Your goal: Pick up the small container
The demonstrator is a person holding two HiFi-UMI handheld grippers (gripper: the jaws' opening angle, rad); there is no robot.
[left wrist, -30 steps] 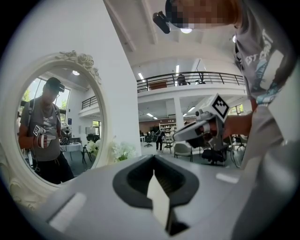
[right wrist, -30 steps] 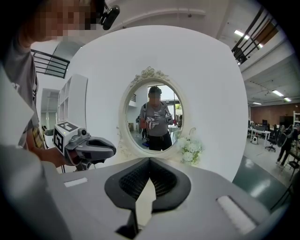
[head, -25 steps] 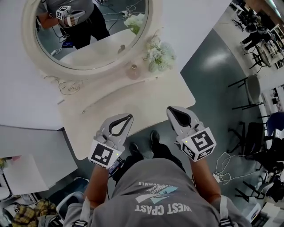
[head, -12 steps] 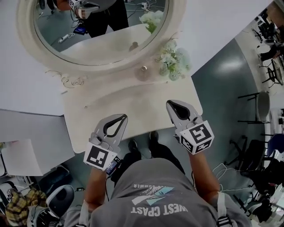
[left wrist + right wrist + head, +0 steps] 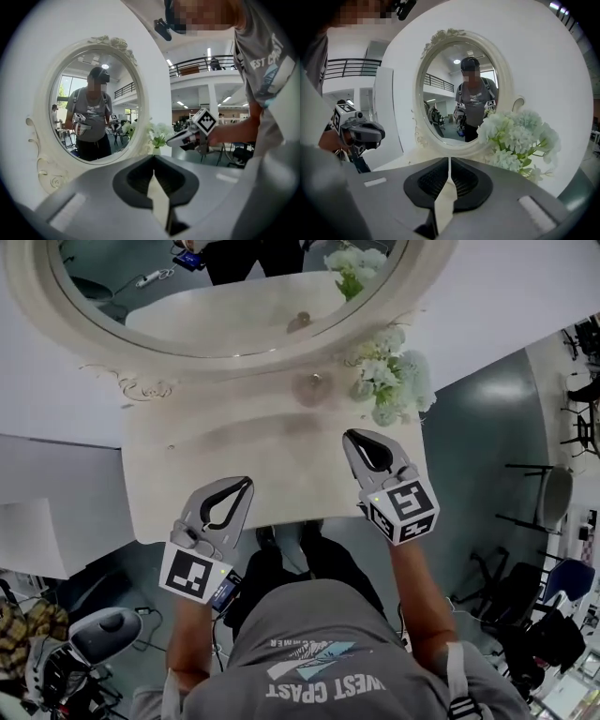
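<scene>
The small container (image 5: 312,388), a pale pinkish jar with a knob lid, stands at the back of the cream dressing table (image 5: 169,474), just under the oval mirror (image 5: 225,296) and left of the flowers (image 5: 394,381). My right gripper (image 5: 357,435) hovers over the table's right part, short of the jar and to its right; its jaws are opening, a thin slit shows between them (image 5: 449,161), and nothing is in it. My left gripper (image 5: 241,483) hangs over the table's front edge, shut and empty (image 5: 153,159). Neither gripper view shows the jar.
A bunch of white flowers (image 5: 520,136) stands at the table's back right corner, close to the jar. The mirror's carved frame (image 5: 42,164) rises behind. Grey floor (image 5: 487,446) lies right of the table, with chairs and cables farther off.
Both grippers have come forward toward the table; the right one now reaches over its top. The table and mirror have shifted nearer and lower in view.
</scene>
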